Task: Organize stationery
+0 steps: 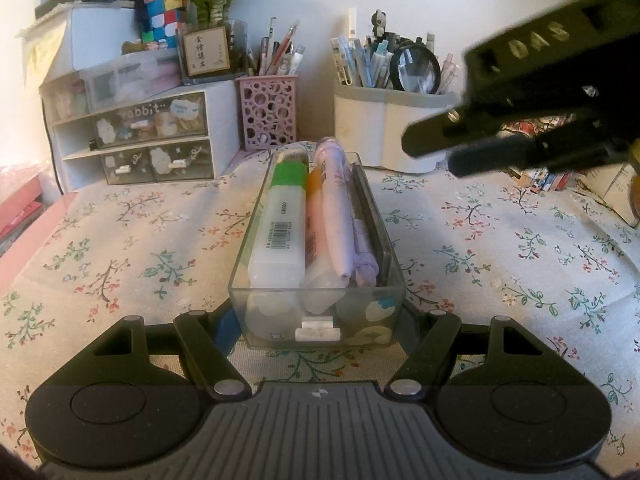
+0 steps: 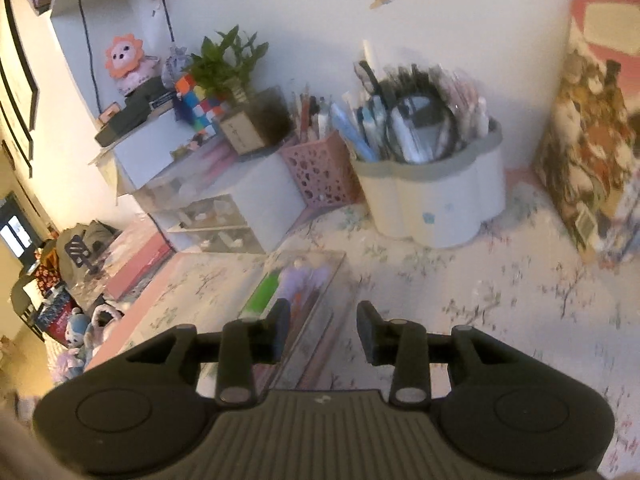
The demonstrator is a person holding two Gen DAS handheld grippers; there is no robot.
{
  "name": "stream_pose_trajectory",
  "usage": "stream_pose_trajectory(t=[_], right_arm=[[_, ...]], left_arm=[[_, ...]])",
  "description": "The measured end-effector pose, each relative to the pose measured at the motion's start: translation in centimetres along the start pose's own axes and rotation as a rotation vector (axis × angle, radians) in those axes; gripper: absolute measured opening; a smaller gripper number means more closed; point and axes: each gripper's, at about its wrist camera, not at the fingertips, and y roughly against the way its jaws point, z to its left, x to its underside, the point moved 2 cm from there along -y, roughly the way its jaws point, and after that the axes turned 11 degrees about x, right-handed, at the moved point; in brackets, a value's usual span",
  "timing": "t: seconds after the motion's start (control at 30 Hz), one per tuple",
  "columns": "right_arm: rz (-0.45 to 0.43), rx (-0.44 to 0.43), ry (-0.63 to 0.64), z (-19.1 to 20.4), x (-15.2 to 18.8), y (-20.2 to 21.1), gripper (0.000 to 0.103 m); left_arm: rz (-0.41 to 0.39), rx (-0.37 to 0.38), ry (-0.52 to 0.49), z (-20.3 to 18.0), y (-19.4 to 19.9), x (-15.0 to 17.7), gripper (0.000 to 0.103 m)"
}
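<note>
Drawer gripped by left fingers | right fingers parted, empty | lion toy right-view only

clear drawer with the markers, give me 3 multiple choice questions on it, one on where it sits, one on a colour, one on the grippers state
1. Where is the clear drawer?
A. on the floral tablecloth, between the left gripper's fingers
B. slotted into the white drawer unit
C. inside the pink mesh pen cup

2. What colour is the cap of the widest highlighter in it?
A. blue
B. green
C. red

3. What state is the right gripper in?
A. shut on a pen
B. shut on the drawer
C. open, holding nothing

Answers:
1. A, its near end sits on the cloth with a finger at each side.
2. B, the cap at its far end is bright green.
3. C, the right wrist view shows its jaws apart with only cloth between them.
</note>
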Motion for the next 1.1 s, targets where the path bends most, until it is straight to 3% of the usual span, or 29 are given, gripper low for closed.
stream_pose_trajectory(t=[0.4,0.67,0.8,0.97,1.1], right_arm=[[0.025,0.009,-0.014,-0.6,3.3,1.2,0.042],[-0.036,-0.002,-0.206,-1.8,4.5,1.8,0.043],[-0.013,0.046,-0.166,-0.8,4.9,1.7,0.043],[-0.007,0.040,-0.191,-0.3,5.2,2.2,0.044],[-0.013,0.041,-0.189,-0.1,5.1,3.0,0.052]], left_arm=[[0.067,-0.023,0.036,0.2,-0.9,-1.3,0.072],[0.062,-0.033,0.052,1.1,-2.8,-2.6,0.072],[0.060,-0.026,0.049,1.2,-2.7,-2.5,0.073],[0.063,-0.021,0.044,1.2,-2.6,-2.5,0.073],[0.080,-0.011,0.062,1.1,-1.6,-2.8,0.087]])
